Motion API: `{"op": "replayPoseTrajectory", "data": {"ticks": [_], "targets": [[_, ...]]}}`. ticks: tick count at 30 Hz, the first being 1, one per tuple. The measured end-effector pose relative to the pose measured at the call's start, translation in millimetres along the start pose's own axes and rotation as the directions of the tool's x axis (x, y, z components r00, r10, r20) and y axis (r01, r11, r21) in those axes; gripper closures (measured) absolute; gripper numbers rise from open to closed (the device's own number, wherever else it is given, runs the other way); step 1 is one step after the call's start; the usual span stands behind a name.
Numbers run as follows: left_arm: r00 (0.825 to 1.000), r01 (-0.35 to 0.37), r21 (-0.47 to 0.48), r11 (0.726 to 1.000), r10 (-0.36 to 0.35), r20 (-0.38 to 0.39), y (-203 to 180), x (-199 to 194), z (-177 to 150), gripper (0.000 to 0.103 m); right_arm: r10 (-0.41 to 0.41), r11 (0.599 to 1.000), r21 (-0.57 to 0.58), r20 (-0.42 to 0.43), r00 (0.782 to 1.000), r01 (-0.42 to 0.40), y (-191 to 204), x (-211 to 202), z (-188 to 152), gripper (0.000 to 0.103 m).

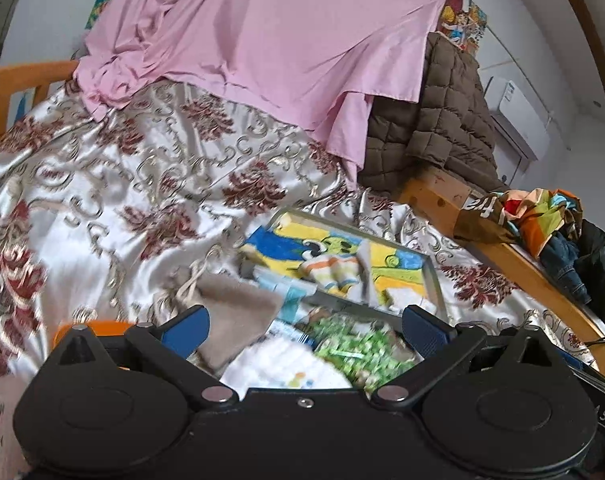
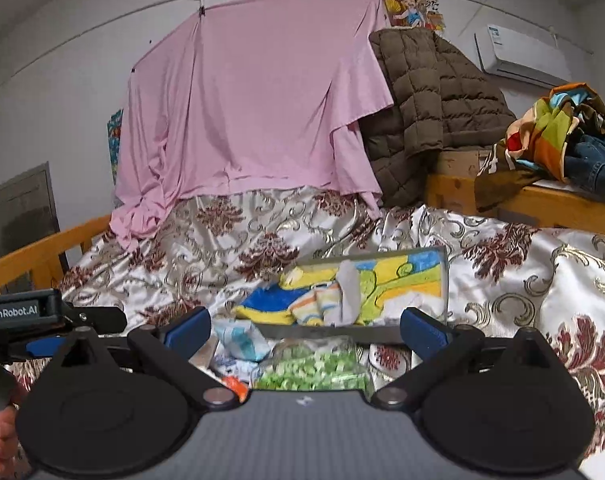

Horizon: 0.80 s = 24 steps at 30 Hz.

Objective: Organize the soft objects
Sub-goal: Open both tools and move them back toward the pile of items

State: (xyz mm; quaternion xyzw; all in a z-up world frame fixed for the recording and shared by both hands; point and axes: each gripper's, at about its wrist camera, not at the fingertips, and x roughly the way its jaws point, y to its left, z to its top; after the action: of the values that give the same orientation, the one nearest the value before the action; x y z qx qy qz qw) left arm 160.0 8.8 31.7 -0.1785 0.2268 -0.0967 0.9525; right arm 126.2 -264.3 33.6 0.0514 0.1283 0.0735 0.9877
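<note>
Several small soft items lie on a floral satin bedspread (image 1: 102, 208). A grey tray (image 1: 433, 280) (image 2: 445, 280) holds a blue-and-yellow cartoon towel (image 1: 286, 246) (image 2: 402, 280) with a striped sock (image 1: 330, 272) (image 2: 322, 300) and a grey sock (image 2: 348, 292) on top. In front of the tray lie a beige drawstring pouch (image 1: 234, 312), a white cloth (image 1: 286, 368), a green patterned cloth (image 1: 354, 350) (image 2: 314, 370) and a pale blue cloth (image 2: 242, 338). My left gripper (image 1: 305, 332) hovers open over this pile, holding nothing. My right gripper (image 2: 306, 328) is open too, just short of the tray.
A pink sheet (image 2: 254, 112) hangs at the bed's head beside a brown quilted jacket (image 2: 430, 108). A wooden bed rail (image 1: 514, 256) runs on the right, with a heap of colourful clothes (image 2: 562, 132). A hand (image 2: 0, 436) shows at lower left.
</note>
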Motion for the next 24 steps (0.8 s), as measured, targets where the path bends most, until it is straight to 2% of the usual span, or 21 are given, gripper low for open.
{"op": "replayPoseTrajectory", "data": {"ticks": [9,16,24], "targets": [[0.999,-0.01,0.037,0.999,0.011,-0.031,12,1,-28,0.001,-0.023,1.0,-0.013,-0.048,0.999,0.023,10,-4,-17,0.0],[0.999,0.005,0.13,0.992,0.0,-0.043,14,-3,-46,0.001,-0.056,0.998,-0.002,-0.103,0.993,0.056,7,-11,-32,0.0],[0.996,0.059,0.229,0.972,-0.043,-0.074,16,-9,-67,0.001,-0.091,0.996,0.003,-0.208,0.974,0.093,10,-6,-49,0.0]]}}
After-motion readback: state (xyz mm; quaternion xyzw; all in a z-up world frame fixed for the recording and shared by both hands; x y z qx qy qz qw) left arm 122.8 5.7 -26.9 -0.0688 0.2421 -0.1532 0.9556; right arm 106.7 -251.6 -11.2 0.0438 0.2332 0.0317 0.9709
